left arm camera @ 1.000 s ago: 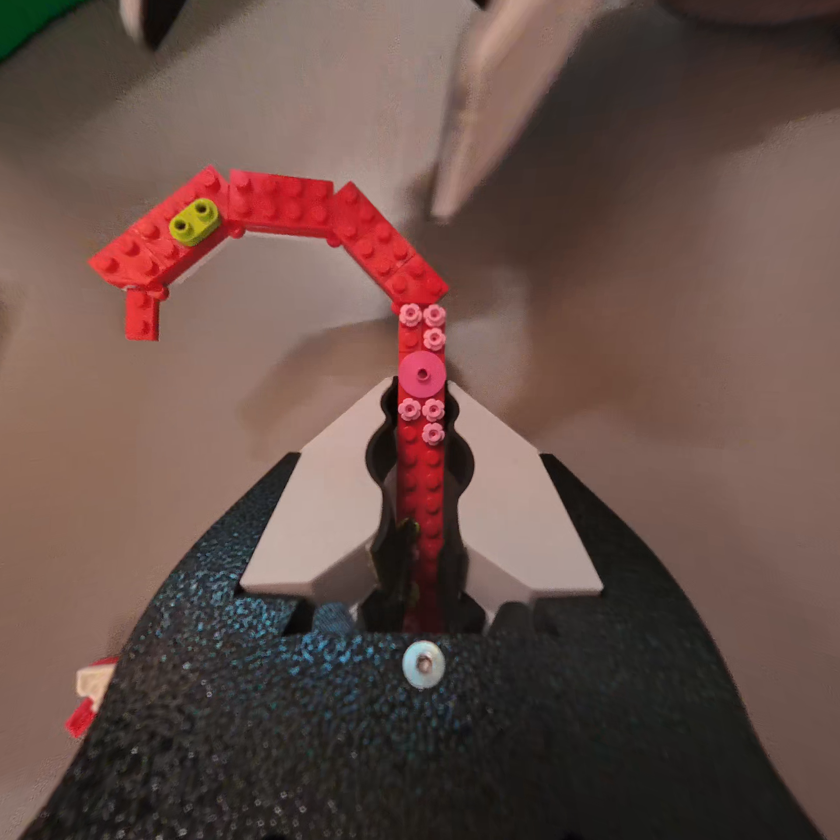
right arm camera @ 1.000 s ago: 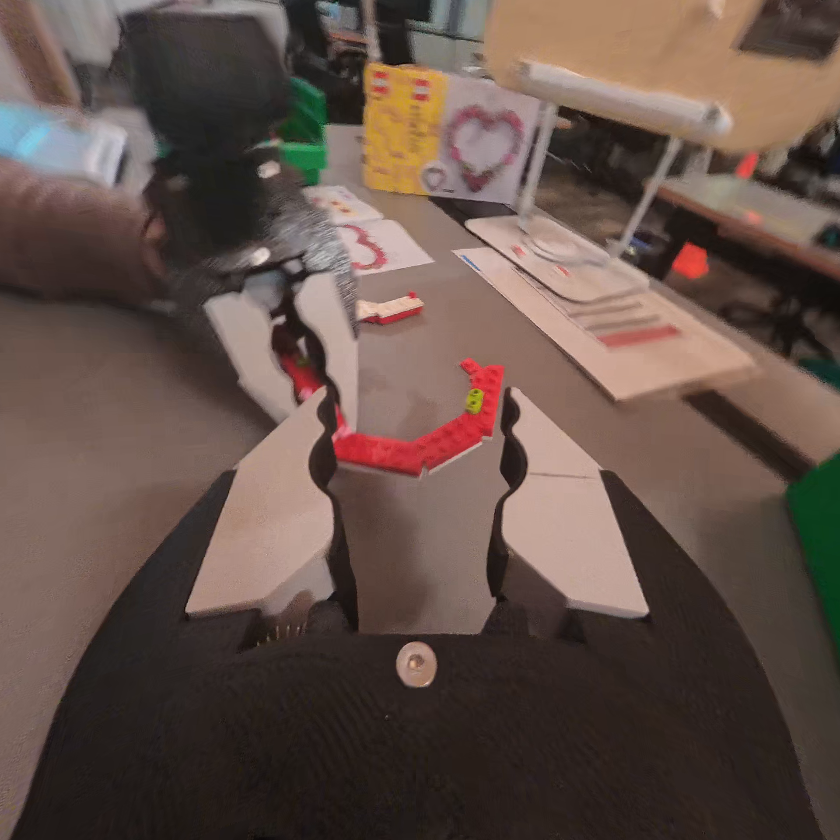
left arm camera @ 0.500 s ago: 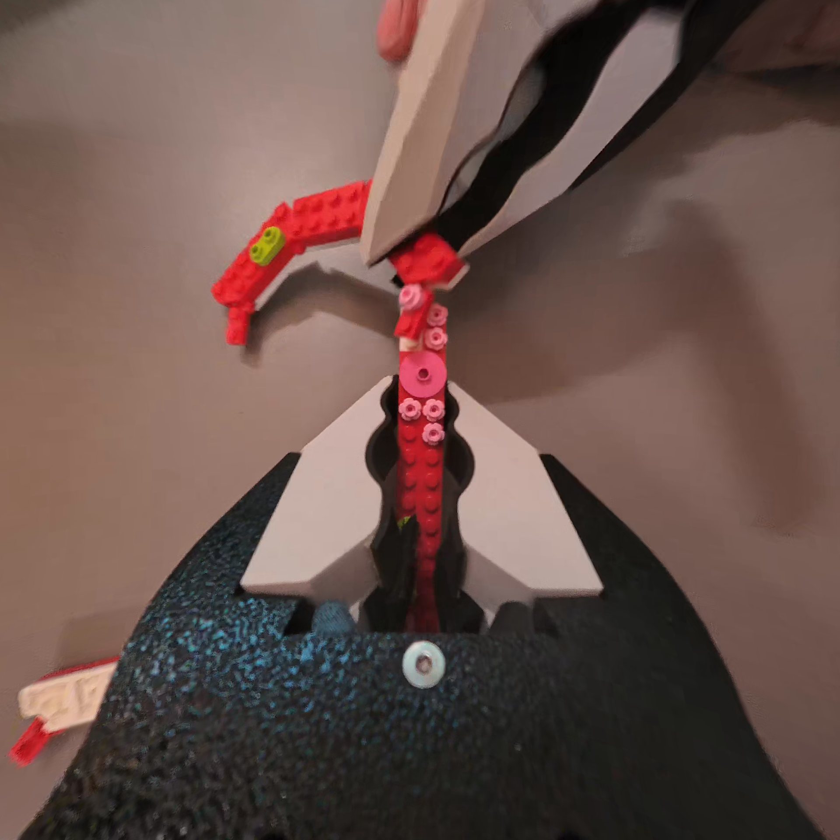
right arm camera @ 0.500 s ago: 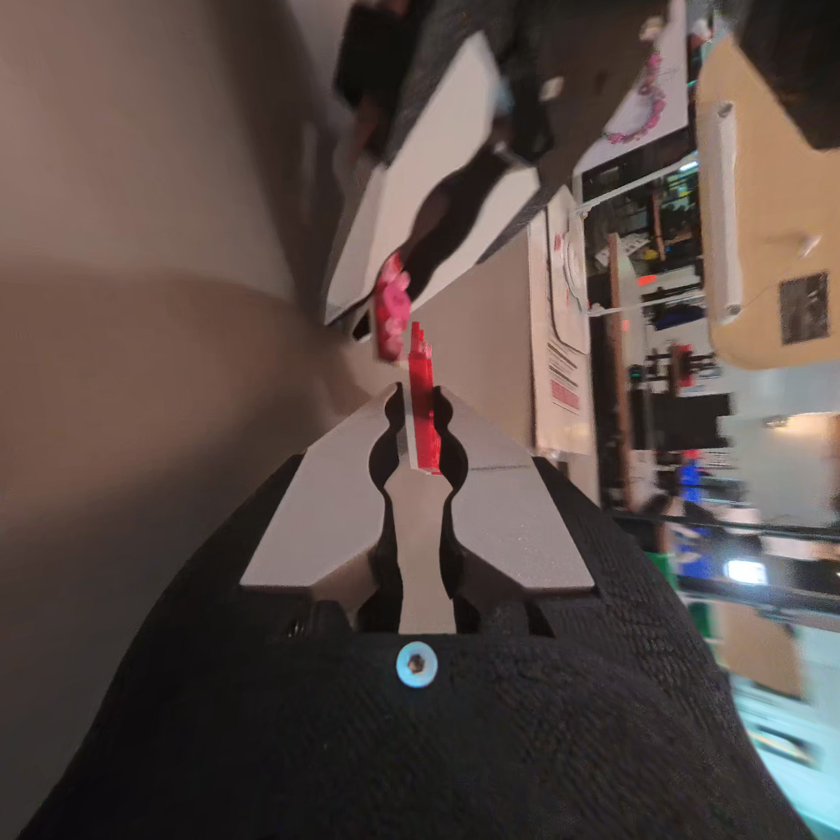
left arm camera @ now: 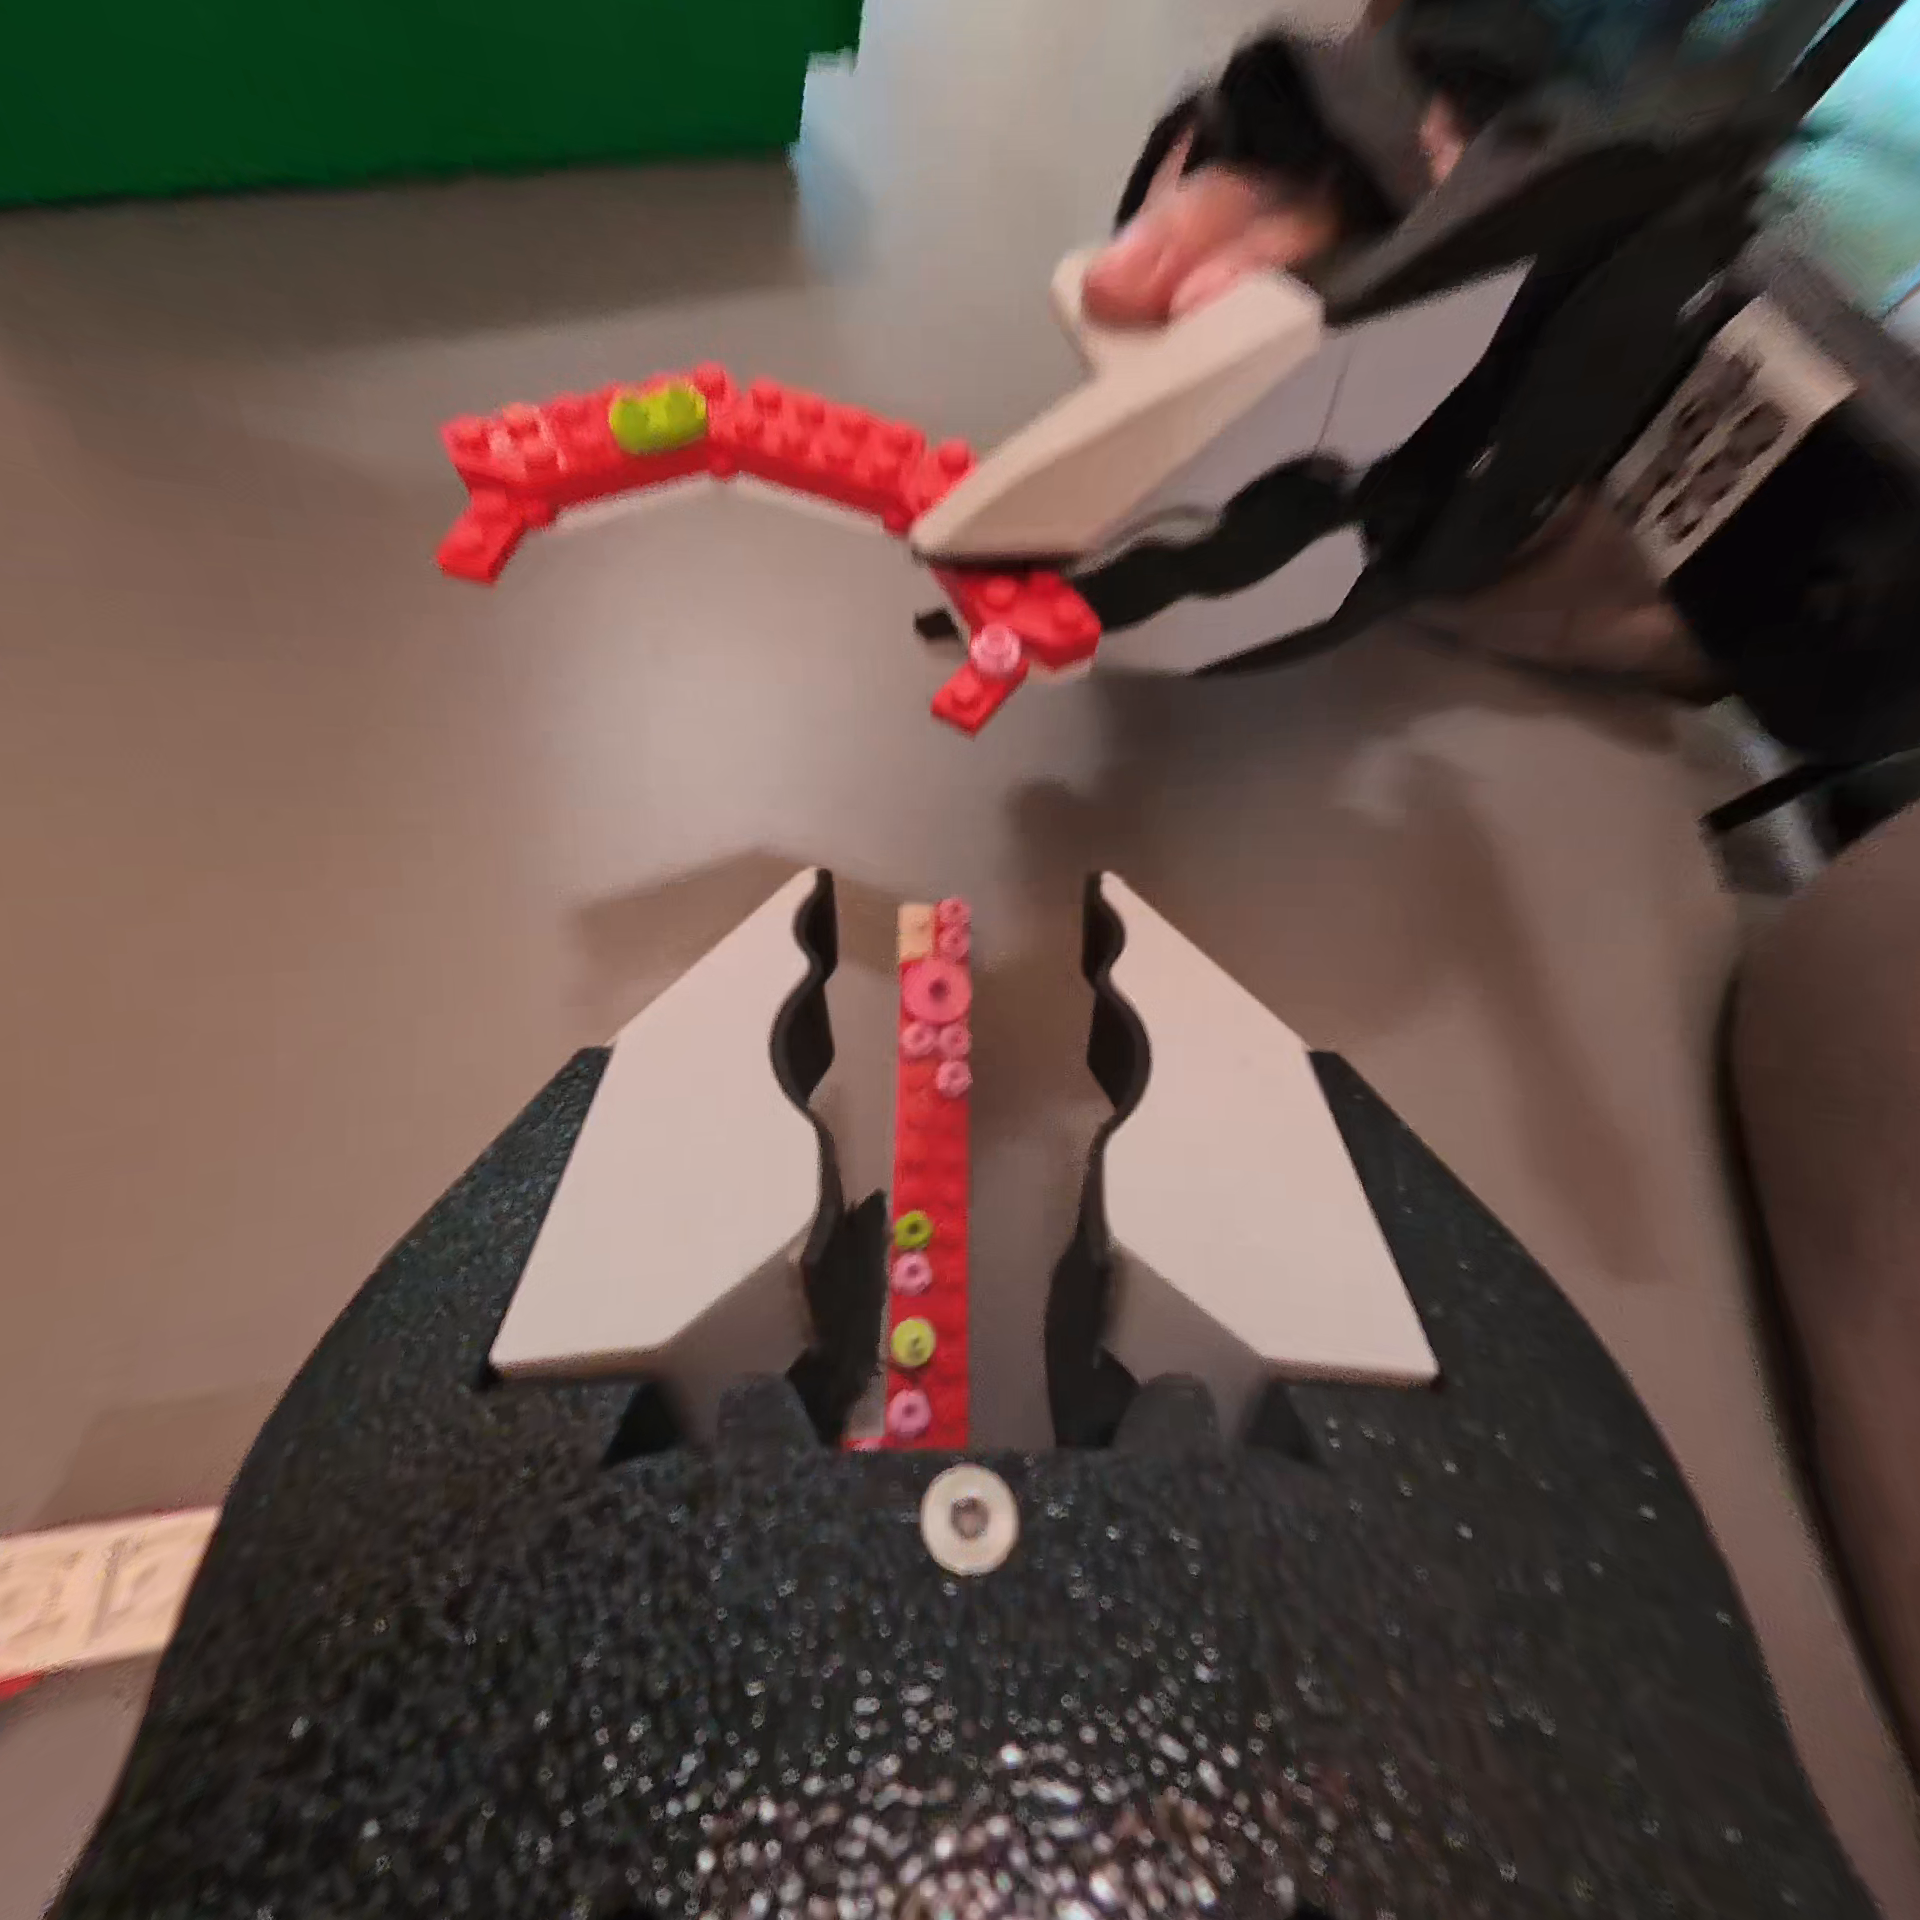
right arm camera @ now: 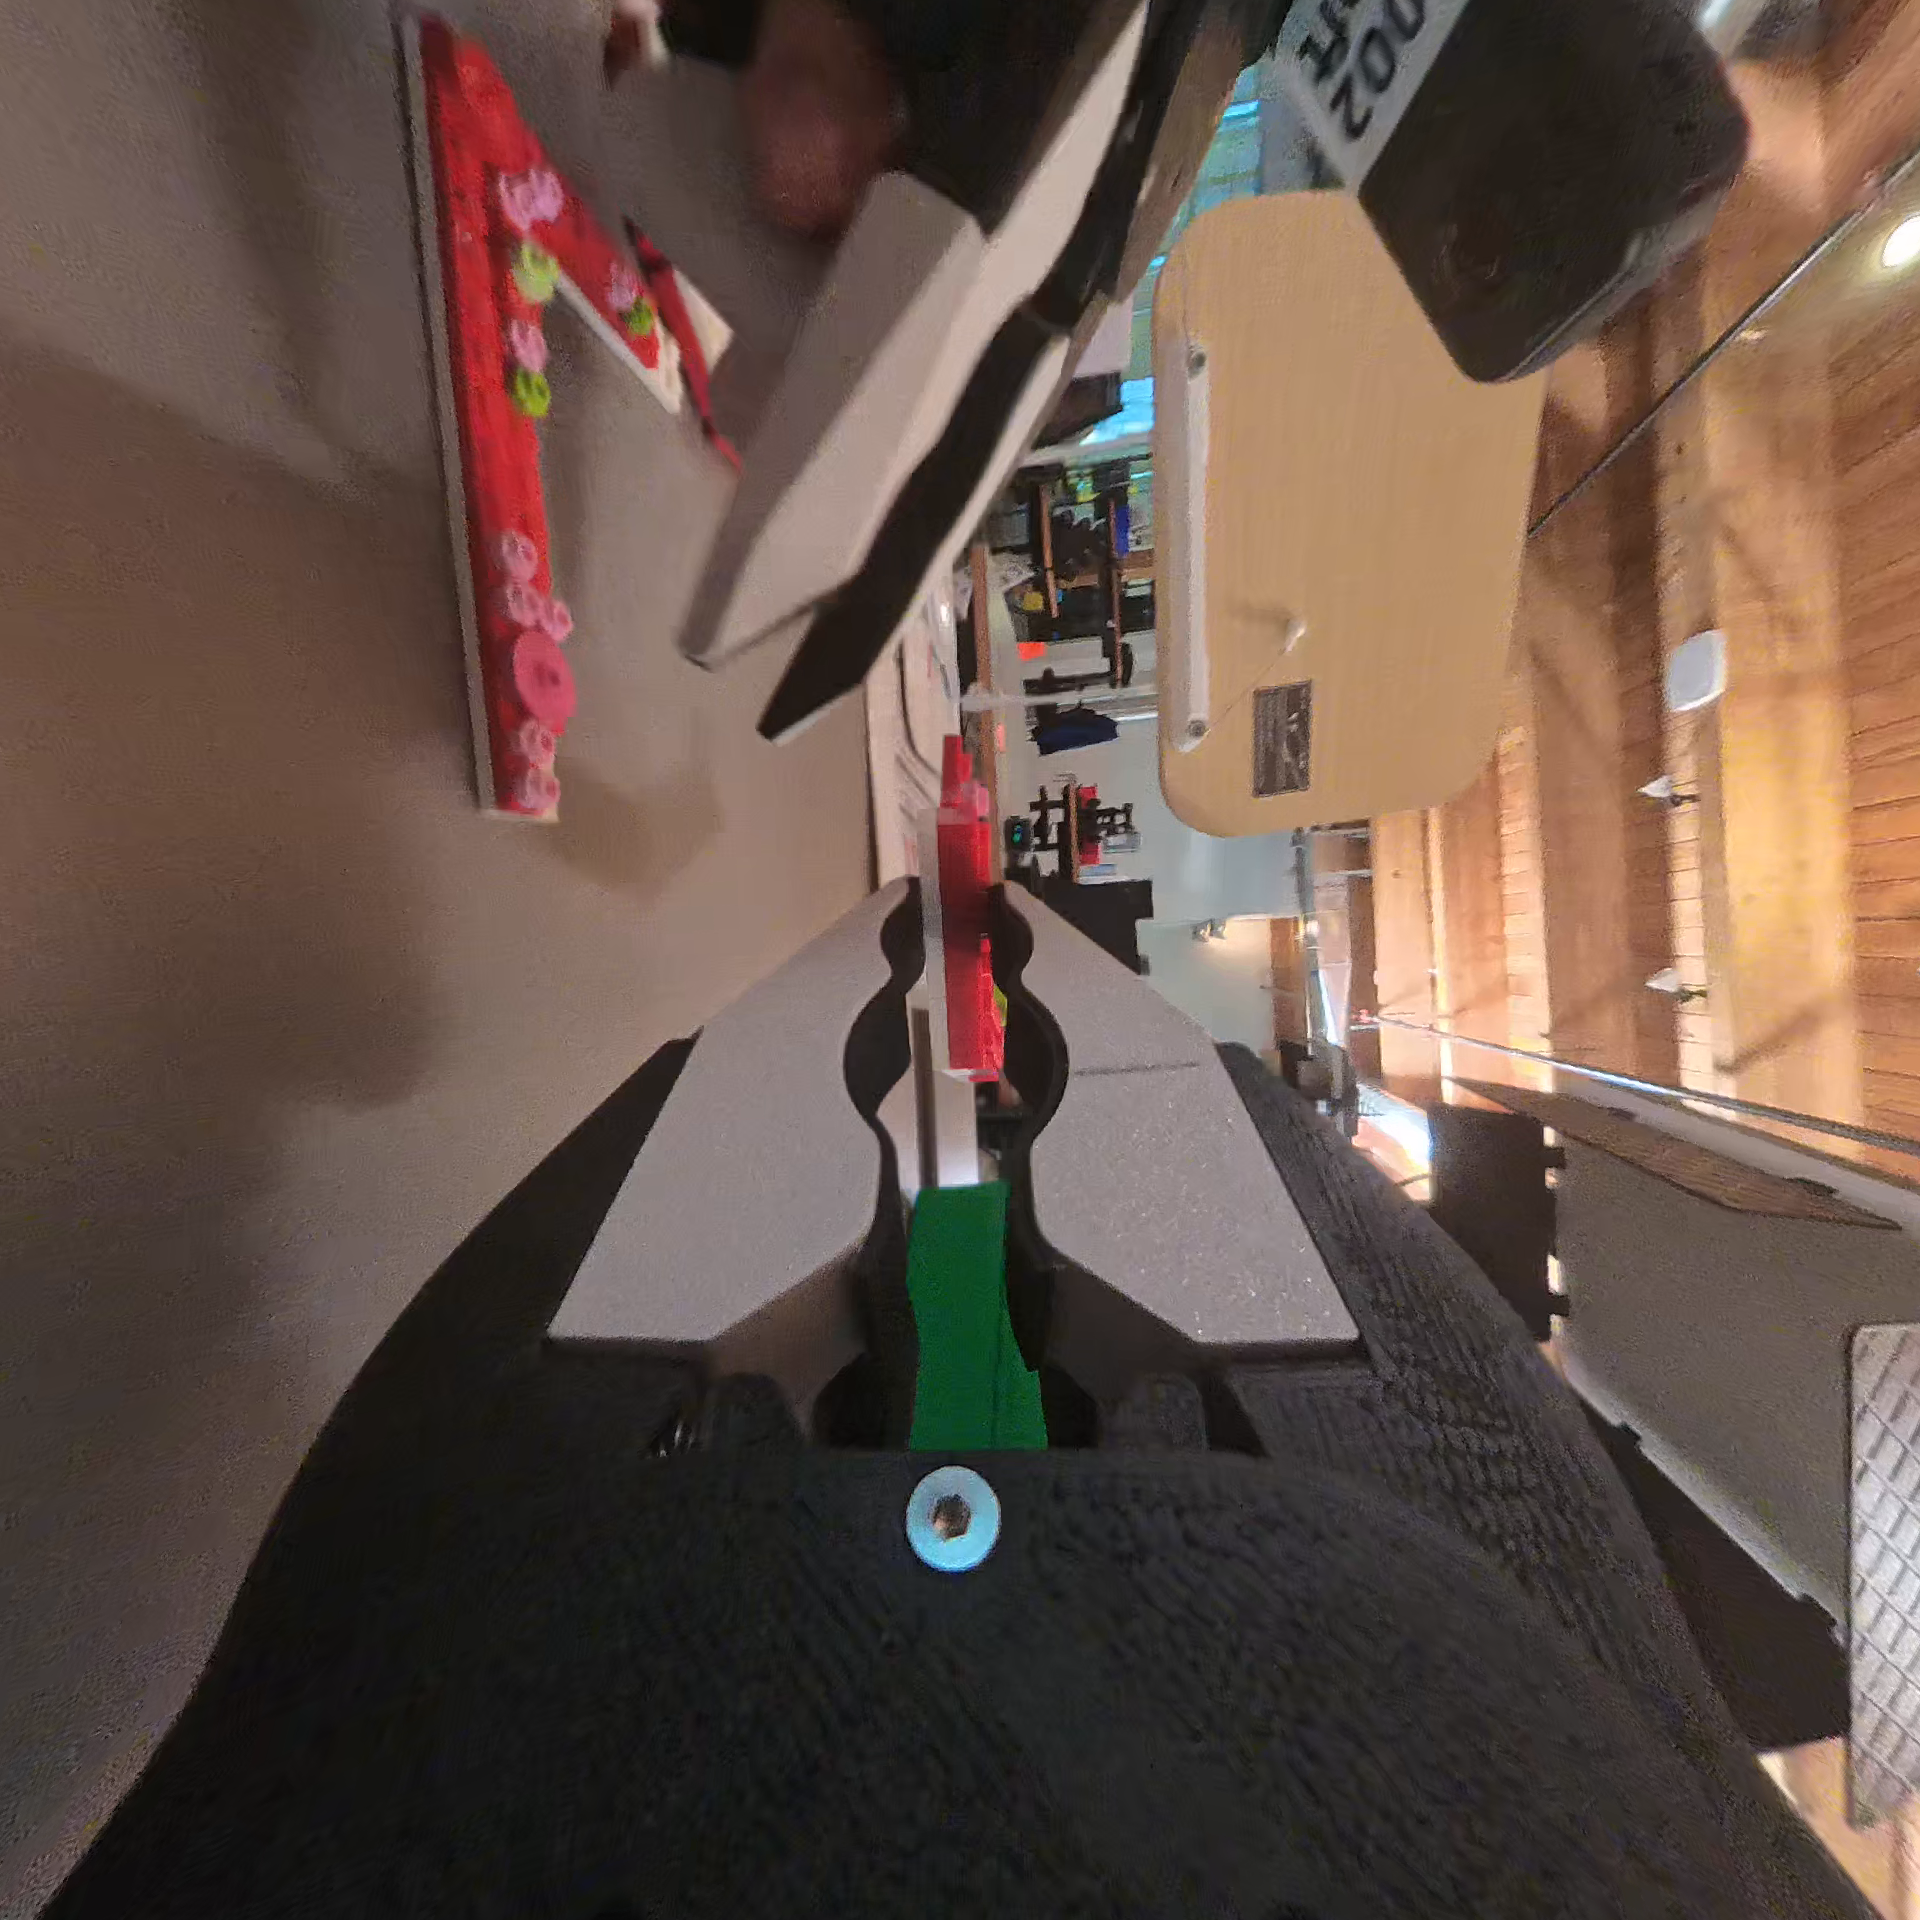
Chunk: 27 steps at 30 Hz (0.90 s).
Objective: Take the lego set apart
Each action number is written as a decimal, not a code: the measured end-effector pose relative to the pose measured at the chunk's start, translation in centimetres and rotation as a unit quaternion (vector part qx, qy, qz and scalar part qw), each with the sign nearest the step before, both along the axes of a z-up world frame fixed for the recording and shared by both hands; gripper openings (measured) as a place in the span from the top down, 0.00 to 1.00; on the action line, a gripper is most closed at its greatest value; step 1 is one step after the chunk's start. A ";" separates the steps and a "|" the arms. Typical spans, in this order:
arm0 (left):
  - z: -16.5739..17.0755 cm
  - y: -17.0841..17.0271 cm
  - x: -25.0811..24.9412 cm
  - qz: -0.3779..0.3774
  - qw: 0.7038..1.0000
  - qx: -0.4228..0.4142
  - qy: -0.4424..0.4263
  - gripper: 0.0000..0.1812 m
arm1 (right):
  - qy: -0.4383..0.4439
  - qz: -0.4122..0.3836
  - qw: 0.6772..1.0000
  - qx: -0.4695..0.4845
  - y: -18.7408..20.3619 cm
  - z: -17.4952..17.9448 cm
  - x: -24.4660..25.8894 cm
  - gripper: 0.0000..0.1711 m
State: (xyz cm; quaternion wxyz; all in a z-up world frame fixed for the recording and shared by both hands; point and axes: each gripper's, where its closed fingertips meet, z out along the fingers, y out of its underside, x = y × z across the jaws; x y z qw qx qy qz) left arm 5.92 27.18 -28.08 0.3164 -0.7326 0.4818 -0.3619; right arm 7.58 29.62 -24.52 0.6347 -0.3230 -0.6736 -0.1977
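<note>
Fingers point(right arm camera: 1143, 1143) of your right gripper point(right arm camera: 961, 904) pinch the curved red plastic brick arc point(left arm camera: 717, 447); left gripper point(left arm camera: 956, 894) released; hold joints, they snap.

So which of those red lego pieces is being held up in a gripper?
The curved red arc, pinched at one end by the right gripper. The straight strip with pink studs lies on the table between the left gripper's open fingers.

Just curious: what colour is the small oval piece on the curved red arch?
Lime green, clearest in the left wrist view.
</note>
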 end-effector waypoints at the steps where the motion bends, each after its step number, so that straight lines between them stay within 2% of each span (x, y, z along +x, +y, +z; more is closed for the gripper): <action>1: 0.9 -0.4 0.4 -0.009 0.999 -0.012 -0.033 0.78 | 0.009 0.010 1.000 0.003 -0.4 0.3 -0.2 0.94; 5: 3.4 -0.6 0.8 -0.018 0.992 -0.003 -0.123 0.84 | 0.014 0.041 0.999 0.009 -1.6 0.6 -0.8 0.94; 9: 4.3 -1.5 0.5 -0.057 0.988 0.040 -0.140 0.94 | -0.002 0.055 0.998 0.011 -2.1 0.1 -1.1 0.94; 12: 3.9 -1.9 0.5 -0.077 0.987 0.073 -0.121 0.96 | -0.017 0.060 0.998 0.017 -2.4 -0.2 -1.3 0.94; 16: 2.7 -1.9 0.3 -0.085 0.987 0.125 -0.050 0.97 | -0.063 0.057 0.996 0.043 -2.5 -1.1 -1.4 0.94; 21: 1.3 -1.7 0.5 -0.081 0.987 0.142 0.009 0.93 | -0.114 0.055 0.989 0.080 -2.7 -2.1 -1.8 0.94; 27: 0.6 -1.7 0.3 -0.088 0.982 0.162 0.038 0.97 | -0.147 0.044 0.983 0.098 -2.6 -2.7 -1.9 0.94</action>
